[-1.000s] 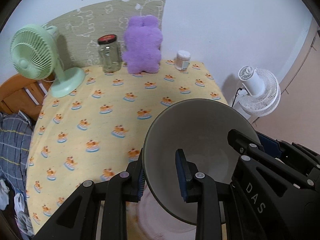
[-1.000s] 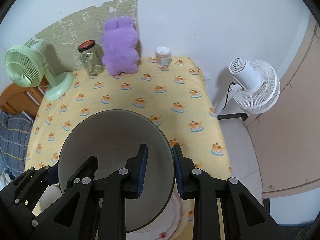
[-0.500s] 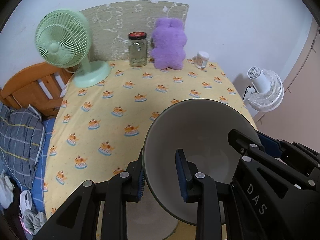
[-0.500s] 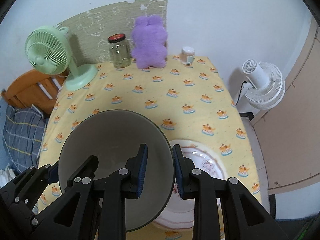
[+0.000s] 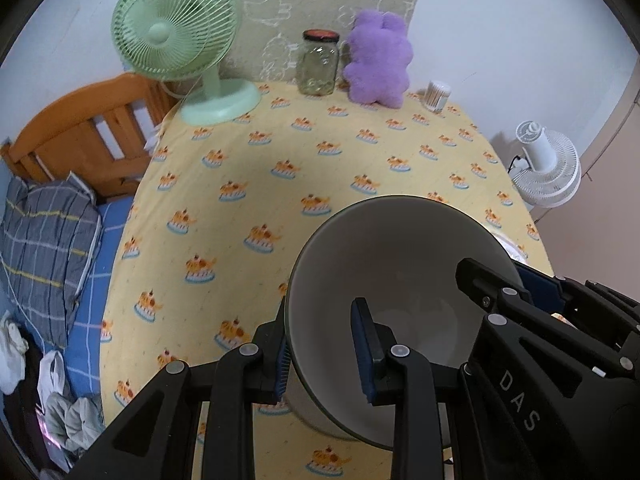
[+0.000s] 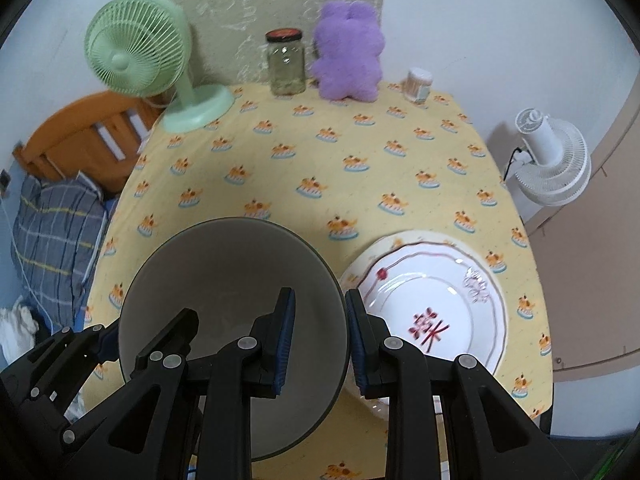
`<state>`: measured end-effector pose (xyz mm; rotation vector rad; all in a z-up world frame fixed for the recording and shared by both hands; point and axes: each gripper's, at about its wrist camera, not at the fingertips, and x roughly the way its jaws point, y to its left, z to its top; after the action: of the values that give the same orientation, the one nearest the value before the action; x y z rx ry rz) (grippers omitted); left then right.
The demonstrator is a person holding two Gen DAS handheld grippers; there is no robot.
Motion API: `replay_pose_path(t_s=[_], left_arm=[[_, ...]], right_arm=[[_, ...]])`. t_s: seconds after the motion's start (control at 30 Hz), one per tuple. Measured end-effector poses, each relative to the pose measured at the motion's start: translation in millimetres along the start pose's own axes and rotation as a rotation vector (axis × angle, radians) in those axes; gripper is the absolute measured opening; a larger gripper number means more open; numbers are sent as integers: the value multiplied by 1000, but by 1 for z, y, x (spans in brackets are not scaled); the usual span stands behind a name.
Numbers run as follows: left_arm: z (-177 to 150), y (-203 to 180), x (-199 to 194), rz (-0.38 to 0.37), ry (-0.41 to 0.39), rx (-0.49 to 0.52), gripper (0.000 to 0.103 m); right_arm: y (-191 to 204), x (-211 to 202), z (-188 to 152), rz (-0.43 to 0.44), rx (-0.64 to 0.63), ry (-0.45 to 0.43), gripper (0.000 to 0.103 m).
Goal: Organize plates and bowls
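Grey-white, the bowl (image 5: 400, 280) hangs above the yellow desk (image 5: 280, 152), gripped on opposite rims by 2 tools. The left tool (image 5: 324, 350) pinches the rim at the bowl's left side; the right tool (image 6: 318, 342) pinches the right rim. Just right of the bowl, a white plate (image 6: 460, 304) with red markings lies flat on the desk.
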<state>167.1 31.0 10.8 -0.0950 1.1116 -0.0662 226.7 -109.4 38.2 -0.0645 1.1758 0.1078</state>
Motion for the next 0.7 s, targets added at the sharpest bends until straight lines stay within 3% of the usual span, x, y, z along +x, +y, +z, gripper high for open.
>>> replay_pose_path(t_s=[0.4,0.7], left_arm=[[-27,19,15,6,77,-34,26],[-27,19,28,4,104,-35,26]], right_arm=[[19,21,-21,19,-30,81,29],[19,35,-23,10,-25,108,29]])
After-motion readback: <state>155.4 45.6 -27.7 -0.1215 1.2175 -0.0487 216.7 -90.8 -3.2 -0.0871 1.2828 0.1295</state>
